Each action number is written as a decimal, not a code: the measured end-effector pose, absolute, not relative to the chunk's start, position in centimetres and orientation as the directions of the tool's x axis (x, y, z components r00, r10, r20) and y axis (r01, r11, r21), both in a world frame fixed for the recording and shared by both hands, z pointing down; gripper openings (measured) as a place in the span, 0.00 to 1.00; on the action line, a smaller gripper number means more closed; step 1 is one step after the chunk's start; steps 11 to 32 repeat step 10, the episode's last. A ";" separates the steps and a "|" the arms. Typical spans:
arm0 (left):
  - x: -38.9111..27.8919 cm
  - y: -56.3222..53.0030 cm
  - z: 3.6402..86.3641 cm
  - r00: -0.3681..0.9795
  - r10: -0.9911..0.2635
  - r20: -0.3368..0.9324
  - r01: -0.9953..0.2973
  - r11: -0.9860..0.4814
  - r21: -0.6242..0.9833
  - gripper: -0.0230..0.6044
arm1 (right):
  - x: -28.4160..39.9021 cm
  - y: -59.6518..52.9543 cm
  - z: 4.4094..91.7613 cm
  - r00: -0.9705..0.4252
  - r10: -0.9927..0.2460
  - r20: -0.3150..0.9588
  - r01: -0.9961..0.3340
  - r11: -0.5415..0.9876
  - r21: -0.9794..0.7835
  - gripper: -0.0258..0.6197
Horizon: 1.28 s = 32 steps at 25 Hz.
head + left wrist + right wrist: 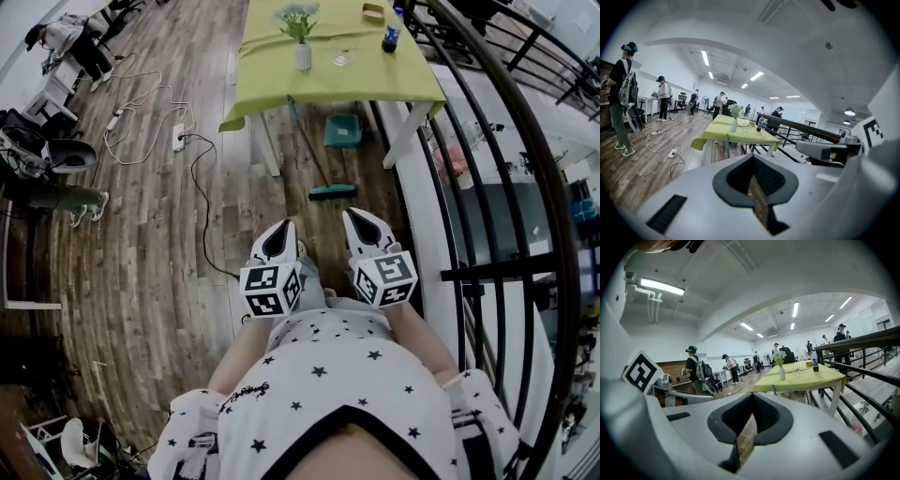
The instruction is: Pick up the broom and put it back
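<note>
The broom [309, 150] leans against the yellow-green table, its thin handle slanting down to a teal head [333, 192] on the wooden floor. Part of the handle shows at the table edge as a teal strip in the left gripper view [727, 143] and in the right gripper view [773, 389]. Both grippers are held close to the person's body, well short of the broom head. The left gripper [281, 228] [751, 156] is shut and empty. The right gripper [361, 217] [752, 395] is also shut with nothing in it.
The table [272, 56] carries a vase of flowers [302, 52], a glass and a bottle [391, 33]. A teal dustpan [343, 129] lies under it. A black railing [487, 141] runs along the right. Cables and a power strip [178, 139] lie left; people stand further off.
</note>
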<state>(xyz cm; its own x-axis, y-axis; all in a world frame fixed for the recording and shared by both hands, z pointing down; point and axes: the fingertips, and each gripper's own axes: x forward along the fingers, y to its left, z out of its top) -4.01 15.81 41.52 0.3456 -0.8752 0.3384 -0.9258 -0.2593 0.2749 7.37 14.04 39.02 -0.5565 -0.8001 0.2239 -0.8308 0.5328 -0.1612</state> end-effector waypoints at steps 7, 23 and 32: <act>-4.2 15.4 41.6 0.346 -0.874 0.341 -0.925 -0.259 0.277 0.05 | 7.2 13.7 39.2 -0.556 -0.800 0.224 -0.831 0.530 -0.169 0.03; -4.2 15.2 41.7 0.348 -0.873 0.343 -0.925 -0.260 0.277 0.05 | 7.2 13.5 39.2 -0.558 -0.800 0.221 -0.830 0.532 -0.170 0.03; -4.2 15.2 41.7 0.348 -0.873 0.343 -0.925 -0.260 0.277 0.05 | 7.2 13.5 39.2 -0.558 -0.800 0.221 -0.830 0.532 -0.170 0.03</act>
